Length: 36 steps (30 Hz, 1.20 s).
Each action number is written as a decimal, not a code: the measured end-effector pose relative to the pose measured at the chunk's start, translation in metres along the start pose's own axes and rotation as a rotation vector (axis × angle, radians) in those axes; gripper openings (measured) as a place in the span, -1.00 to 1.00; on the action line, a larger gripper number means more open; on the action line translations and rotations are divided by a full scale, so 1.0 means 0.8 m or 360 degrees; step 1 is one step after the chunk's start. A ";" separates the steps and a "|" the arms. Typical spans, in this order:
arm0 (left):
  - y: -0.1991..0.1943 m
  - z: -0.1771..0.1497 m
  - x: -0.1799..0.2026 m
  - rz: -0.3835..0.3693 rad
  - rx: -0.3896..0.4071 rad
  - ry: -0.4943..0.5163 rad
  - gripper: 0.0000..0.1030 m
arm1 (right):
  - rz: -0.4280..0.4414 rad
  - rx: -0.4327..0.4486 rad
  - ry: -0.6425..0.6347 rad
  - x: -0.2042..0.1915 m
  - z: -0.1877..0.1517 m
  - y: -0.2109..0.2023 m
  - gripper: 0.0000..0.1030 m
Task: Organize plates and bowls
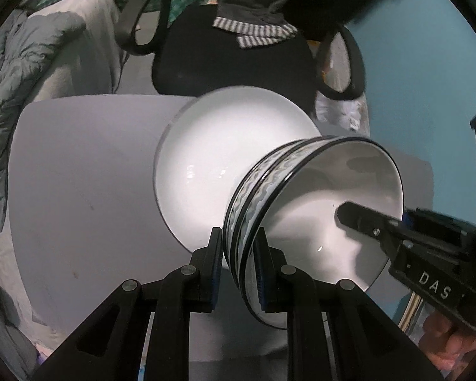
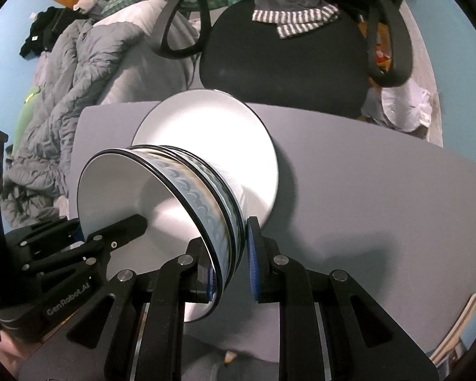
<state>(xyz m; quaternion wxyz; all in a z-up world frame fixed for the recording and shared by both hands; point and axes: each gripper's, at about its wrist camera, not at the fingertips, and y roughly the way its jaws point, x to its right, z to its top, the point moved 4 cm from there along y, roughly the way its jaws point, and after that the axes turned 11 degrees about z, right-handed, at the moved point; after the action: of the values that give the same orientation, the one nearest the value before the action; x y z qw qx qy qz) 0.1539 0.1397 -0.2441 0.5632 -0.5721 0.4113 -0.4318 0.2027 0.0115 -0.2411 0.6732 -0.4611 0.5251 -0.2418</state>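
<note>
Both grippers pinching the stacked bowls (image 1: pixel 301 209) rim, L gripper (image 1: pixel 238 254) w/ one finger inside, R gripper (image 2: pixel 230 254) same, over the white plate (image 1: pixel 212 158) on the table (image 2: pixel 365 190).

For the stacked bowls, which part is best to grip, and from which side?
Grip the rim wall of the stacked bowls, one finger inside and one outside, from opposite sides. The left gripper and right gripper already pinch it so; the wall is thin and the stack is tilted above the plate.
</note>
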 end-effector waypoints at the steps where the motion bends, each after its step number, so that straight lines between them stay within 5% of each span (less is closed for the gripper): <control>1: 0.004 0.006 -0.003 0.0006 -0.0001 -0.0008 -0.66 | -0.0001 -0.0007 0.0008 -0.001 0.005 0.005 -0.66; 17: 0.026 0.039 -0.014 -0.0025 -0.0016 0.0041 -0.63 | -0.0053 -0.0081 0.0058 -0.001 0.026 0.036 -0.65; 20: 0.028 0.038 -0.013 0.0037 -0.0005 0.0082 -0.33 | -0.0031 -0.0070 0.0074 0.001 0.026 0.036 -0.53; 24: 0.022 0.037 -0.020 0.0051 0.0027 0.0052 -0.23 | -0.0131 -0.0008 0.0048 0.001 0.025 0.028 0.00; 36: -0.067 0.023 -0.028 0.0091 0.0340 -0.0020 0.09 | -0.0322 0.0257 -0.0062 -0.016 0.019 -0.045 0.24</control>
<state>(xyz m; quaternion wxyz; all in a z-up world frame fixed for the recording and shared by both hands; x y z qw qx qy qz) 0.1644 0.1677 -0.1911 0.6356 -0.4994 0.3756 -0.4534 0.2185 0.0116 -0.2031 0.6904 -0.4606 0.4414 -0.3410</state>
